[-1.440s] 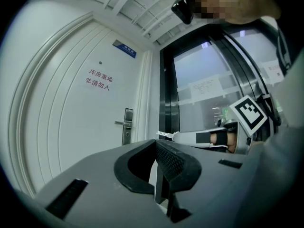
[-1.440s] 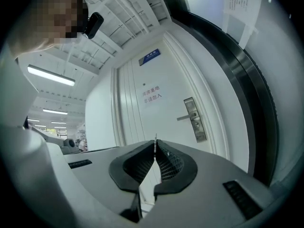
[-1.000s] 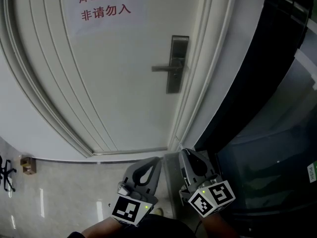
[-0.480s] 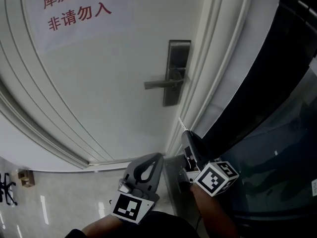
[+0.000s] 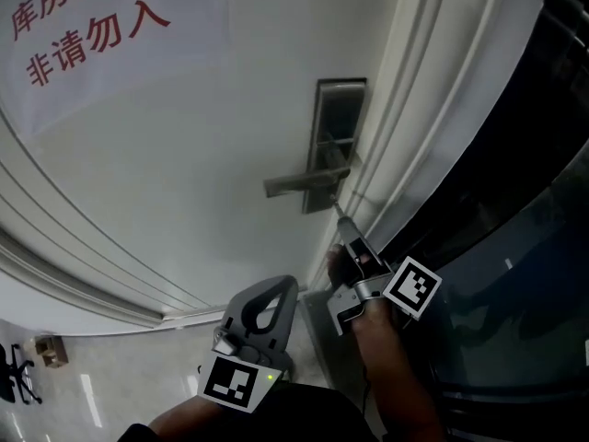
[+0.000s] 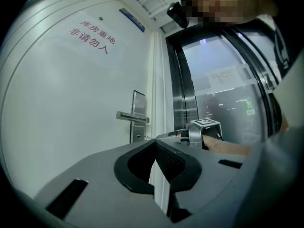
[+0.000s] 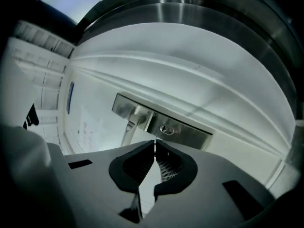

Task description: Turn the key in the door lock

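A steel lock plate with a lever handle sits on the white door. Its keyhole shows below the handle in the right gripper view. My right gripper is shut on a thin key, whose blade points at the keyhole from a short gap away. My left gripper hangs lower, in front of the door's bottom, shut with nothing between its jaws. The left gripper view shows the lock plate and the right gripper beside it.
A paper sign with red characters is stuck to the door's upper left. The white door frame runs next to the lock, with dark glass and metal panels to its right. Tiled floor lies at the lower left.
My right gripper has risen from beside the left one up to the lock plate, key first. The view has closed in on the door. The left gripper has stayed low.
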The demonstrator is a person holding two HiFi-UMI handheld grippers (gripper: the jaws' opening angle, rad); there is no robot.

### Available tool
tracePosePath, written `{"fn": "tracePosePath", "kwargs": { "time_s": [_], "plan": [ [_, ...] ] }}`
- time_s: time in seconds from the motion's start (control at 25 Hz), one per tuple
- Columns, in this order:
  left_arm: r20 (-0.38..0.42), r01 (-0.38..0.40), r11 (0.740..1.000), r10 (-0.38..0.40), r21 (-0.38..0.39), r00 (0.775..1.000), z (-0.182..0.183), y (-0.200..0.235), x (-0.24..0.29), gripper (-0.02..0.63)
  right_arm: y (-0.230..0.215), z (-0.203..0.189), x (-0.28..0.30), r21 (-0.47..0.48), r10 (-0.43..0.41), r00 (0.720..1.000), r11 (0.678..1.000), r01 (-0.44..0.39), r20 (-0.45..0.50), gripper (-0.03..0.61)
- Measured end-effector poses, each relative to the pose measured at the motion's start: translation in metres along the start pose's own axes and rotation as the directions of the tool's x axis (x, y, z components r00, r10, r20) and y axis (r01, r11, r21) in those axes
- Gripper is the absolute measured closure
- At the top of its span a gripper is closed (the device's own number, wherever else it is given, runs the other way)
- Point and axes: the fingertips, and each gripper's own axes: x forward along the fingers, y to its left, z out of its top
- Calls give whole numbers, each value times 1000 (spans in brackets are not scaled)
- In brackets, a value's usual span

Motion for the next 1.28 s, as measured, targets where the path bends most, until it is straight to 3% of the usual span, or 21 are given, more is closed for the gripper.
{"fn": "tracePosePath", "kwargs": {
  "time_s": [0.2,0.36,0.96,1.28],
  "plan": [
    [-4,3,1000,-3,4,1000,-1,18,9,609,-8,-2,20,198,30,999,980,-34,23,558],
    [-1,9,1000,-9,11,1000,1,24,14,609,-12,0,29,270,31,999,962,-41,41,558],
    [7,8,1000,-8,-3,1000,2,39,13,609,-12,6,42,318,-18,997,948,-8,80,558],
    [12,20,1000,-20,-13,1000,2,40,15,609,-10,6,44,295,-63,998,954,52,27,558]
  ]
}}
